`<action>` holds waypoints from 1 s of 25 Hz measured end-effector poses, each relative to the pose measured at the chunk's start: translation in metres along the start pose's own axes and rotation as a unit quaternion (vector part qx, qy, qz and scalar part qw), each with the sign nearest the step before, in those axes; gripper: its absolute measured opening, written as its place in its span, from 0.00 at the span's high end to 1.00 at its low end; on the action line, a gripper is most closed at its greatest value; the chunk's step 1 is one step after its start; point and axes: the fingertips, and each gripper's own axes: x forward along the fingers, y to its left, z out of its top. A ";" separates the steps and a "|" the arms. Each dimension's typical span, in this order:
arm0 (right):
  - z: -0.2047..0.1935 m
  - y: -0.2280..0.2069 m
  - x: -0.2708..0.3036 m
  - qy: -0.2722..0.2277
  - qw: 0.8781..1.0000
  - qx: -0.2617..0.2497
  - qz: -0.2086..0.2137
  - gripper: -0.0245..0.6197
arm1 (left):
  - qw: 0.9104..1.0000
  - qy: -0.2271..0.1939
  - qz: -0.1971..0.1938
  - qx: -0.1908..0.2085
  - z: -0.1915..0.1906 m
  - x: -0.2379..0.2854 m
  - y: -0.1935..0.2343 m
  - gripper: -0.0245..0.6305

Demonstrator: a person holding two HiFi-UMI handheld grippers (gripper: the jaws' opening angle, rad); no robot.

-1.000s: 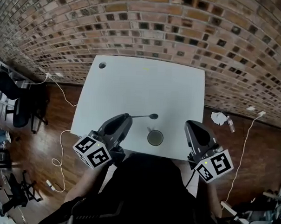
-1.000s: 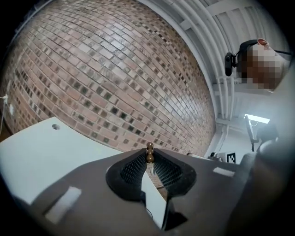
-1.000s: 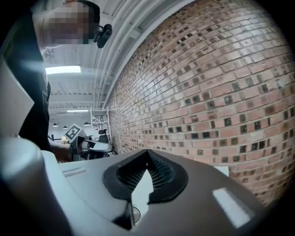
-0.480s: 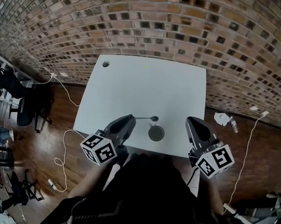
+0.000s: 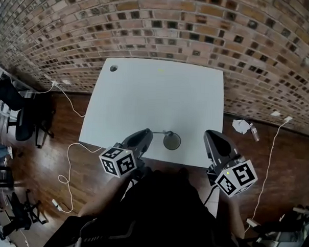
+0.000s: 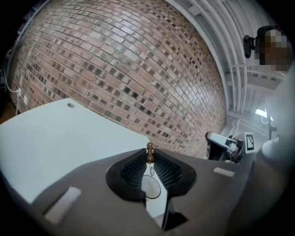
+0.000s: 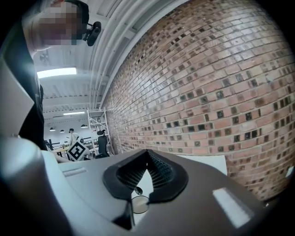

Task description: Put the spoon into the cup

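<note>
The table [image 5: 155, 95] is white, and a small dark cup [image 5: 171, 141] stands near its front edge. My left gripper [image 5: 149, 133] is just left of the cup and shut on a thin metal spoon [image 5: 162, 132]. The spoon reaches right, and its far end hangs over the cup's rim. In the left gripper view the spoon's brown knob [image 6: 150, 154] sticks up where the left gripper [image 6: 150, 160] pinches it. My right gripper [image 5: 211, 134] hovers right of the cup, tips together, holding nothing. The right gripper view looks past the right gripper [image 7: 147, 156] to the cup [image 7: 138, 203], with the spoon's end [image 7: 137, 190] just above it.
A brick wall [image 5: 163, 28] runs behind the table. A cable hole [image 5: 113, 68] sits in the table's far left corner. Cables [image 5: 71, 158] and an office chair [image 5: 17, 114] are on the wooden floor at left. Crumpled paper [image 5: 240, 127] lies on the floor at right.
My left gripper has sunk and shifted right with the spoon, bringing the spoon's end from left of the cup to over its rim. The right gripper has barely shifted.
</note>
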 end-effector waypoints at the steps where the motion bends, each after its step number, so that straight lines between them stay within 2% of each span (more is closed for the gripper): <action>1: 0.001 0.005 0.001 0.000 1.000 -0.008 0.006 0.95 | 1.000 0.007 0.008 -0.006 -0.006 0.002 0.006 0.90; 5: 0.004 0.013 0.002 -0.001 1.000 -0.019 0.009 0.95 | 0.999 0.038 0.025 -0.025 -0.032 0.012 0.015 0.90; 13: 0.000 0.010 -0.007 0.003 1.000 -0.013 -0.004 0.95 | 0.995 0.056 0.067 -0.055 -0.063 0.030 0.032 0.90; 18: -0.001 0.002 -0.015 0.005 1.000 -0.006 -0.017 0.95 | 0.994 0.063 0.076 -0.046 -0.078 0.043 0.029 0.90; 25: -0.002 0.000 -0.016 0.007 1.000 -0.008 -0.009 0.95 | 0.994 0.076 0.079 -0.030 -0.094 0.055 0.024 0.90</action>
